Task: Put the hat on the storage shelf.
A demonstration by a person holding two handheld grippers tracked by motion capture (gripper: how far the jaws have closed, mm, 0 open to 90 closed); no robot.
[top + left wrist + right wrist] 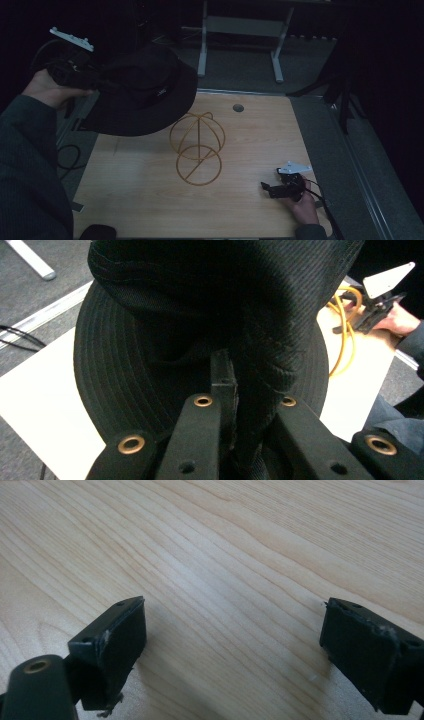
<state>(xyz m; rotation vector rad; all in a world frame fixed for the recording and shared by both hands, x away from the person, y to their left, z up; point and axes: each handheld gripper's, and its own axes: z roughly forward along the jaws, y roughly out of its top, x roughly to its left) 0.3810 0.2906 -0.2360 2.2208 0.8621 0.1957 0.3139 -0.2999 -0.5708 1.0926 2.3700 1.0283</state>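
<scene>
**Op:** Holding the black hat in the left gripper, up off the table at the far left. Jaws pinched together on a fold of fabric where brim meets crown; my left gripper view has the cloth bunched between the two black jaws.

**Spotter:** And the right gripper?

**Op:** Resting low at the near right of the wooden table, jaws spread wide, nothing between them but bare wood grain.

**Spotter:** Target?

**Op:** I reckon the gold wire stand, mid-table, just right of and nearer than the hat. Ring base flat on the wood, rounded cage of hoops above it.

**Spotter:** How is the hat sitting?

**Op:** Tilted. Crown faces up and toward the far right, the opening down and toward the near left. Brim is a broad oval, long axis running roughly from near left to far right.

**Spotter:** Advice for the step?

**Op:** My judgement: carry it right and nearer until the crown is above the cage, level the brim, then lower straight. A one-sided pinch lets the free brim droop, so it could snag a hoop and tip the light stand. The right gripper could steady the base ring.
</scene>
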